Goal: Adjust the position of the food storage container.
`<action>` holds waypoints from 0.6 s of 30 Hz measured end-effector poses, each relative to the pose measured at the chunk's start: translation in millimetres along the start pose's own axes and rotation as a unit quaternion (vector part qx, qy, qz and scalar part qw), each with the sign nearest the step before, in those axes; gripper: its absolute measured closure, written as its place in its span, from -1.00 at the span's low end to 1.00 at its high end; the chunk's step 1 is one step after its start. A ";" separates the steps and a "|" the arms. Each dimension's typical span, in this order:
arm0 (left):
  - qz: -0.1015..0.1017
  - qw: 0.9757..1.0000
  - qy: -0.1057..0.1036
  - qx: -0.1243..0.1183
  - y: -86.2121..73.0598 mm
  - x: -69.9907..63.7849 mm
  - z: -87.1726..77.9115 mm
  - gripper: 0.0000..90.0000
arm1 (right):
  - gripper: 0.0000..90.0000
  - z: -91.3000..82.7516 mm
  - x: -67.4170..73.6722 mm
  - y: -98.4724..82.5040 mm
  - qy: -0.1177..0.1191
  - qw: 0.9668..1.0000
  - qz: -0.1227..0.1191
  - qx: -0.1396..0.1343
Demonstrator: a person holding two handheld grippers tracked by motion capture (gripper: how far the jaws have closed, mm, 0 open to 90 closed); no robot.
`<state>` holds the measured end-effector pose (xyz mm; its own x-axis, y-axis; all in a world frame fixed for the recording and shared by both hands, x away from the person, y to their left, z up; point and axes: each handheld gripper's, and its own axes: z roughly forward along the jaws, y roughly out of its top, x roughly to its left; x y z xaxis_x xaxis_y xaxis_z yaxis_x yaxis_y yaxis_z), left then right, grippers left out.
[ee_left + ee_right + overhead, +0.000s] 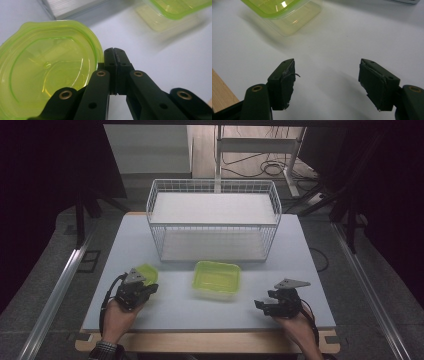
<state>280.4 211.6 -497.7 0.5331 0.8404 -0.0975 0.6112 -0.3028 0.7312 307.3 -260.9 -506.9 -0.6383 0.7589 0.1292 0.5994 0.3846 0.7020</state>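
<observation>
Green lid (148,272) at left gripper (145,291), empty green tub (216,279), empty wire basket (213,220)

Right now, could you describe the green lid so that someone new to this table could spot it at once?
Start at the white wire basket at the back of the grey table. In front of it sits an open green container; the lid is left of that, by the left gripper. It is flat and rounded, while the container is deep and rectangular.
</observation>
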 end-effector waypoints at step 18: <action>0.040 0.998 -0.032 -0.031 42.8 -35.9 20.6 0.99 | 0.47 -3.3 -1.2 19.2 0.021 1.000 -0.001 -0.017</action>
<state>299.5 159.2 -476.9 0.6162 0.7838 -0.0776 0.5286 -0.3385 0.7784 318.0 -256.2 -491.3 -0.6598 0.7348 0.1572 0.5820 0.3674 0.7255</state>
